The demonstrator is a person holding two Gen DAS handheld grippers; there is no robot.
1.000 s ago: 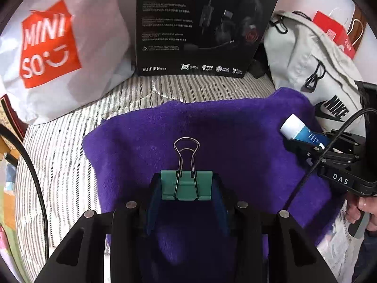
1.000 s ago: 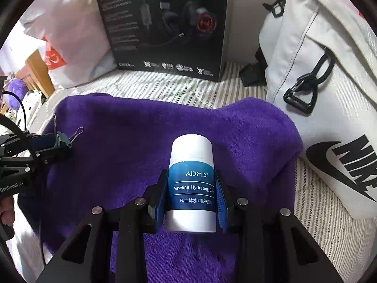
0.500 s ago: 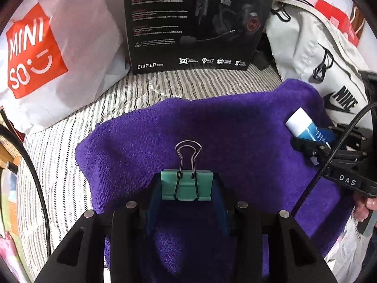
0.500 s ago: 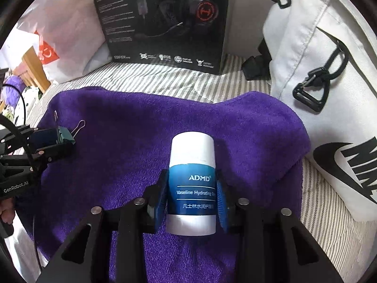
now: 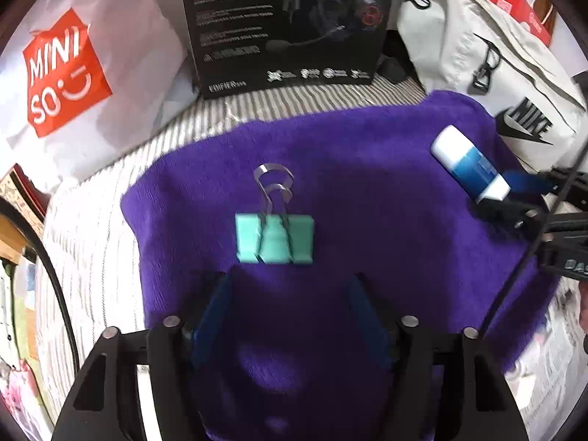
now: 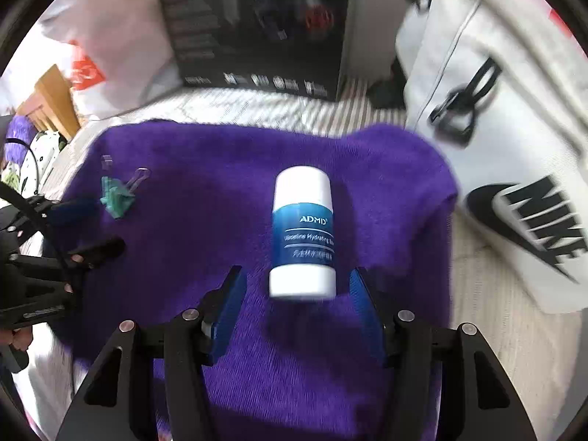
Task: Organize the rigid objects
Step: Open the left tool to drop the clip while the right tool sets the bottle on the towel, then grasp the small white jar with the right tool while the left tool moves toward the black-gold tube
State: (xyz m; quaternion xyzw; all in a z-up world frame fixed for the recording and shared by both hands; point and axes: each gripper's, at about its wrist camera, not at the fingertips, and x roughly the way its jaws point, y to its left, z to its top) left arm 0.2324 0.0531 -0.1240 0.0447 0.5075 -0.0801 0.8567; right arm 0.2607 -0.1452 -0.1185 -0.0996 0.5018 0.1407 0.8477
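Observation:
A teal binder clip (image 5: 275, 238) with wire handles lies on the purple towel (image 5: 367, 213), just ahead of my left gripper (image 5: 288, 286). That gripper's jaws are opening and the blue pads stand apart, clear of the clip. A white and blue balm stick (image 6: 303, 233) lies on the towel (image 6: 205, 169) just ahead of my right gripper (image 6: 299, 294), whose jaws are also opening and do not touch it. The right wrist view shows the clip (image 6: 115, 196) at far left by the left gripper (image 6: 88, 224). The left wrist view shows the stick (image 5: 468, 167) at far right.
A black headset box (image 5: 290, 25) stands behind the towel on the striped bedding (image 5: 92, 228). A white shopping bag (image 5: 66, 73) sits at back left, a light grey backpack (image 6: 507, 117) at the right. A hand (image 6: 14, 338) holds the left gripper.
Both grippers have let go: the clip and the balm stick now lie on the towel ahead of the parted pads. Each gripper has drawn back a little.

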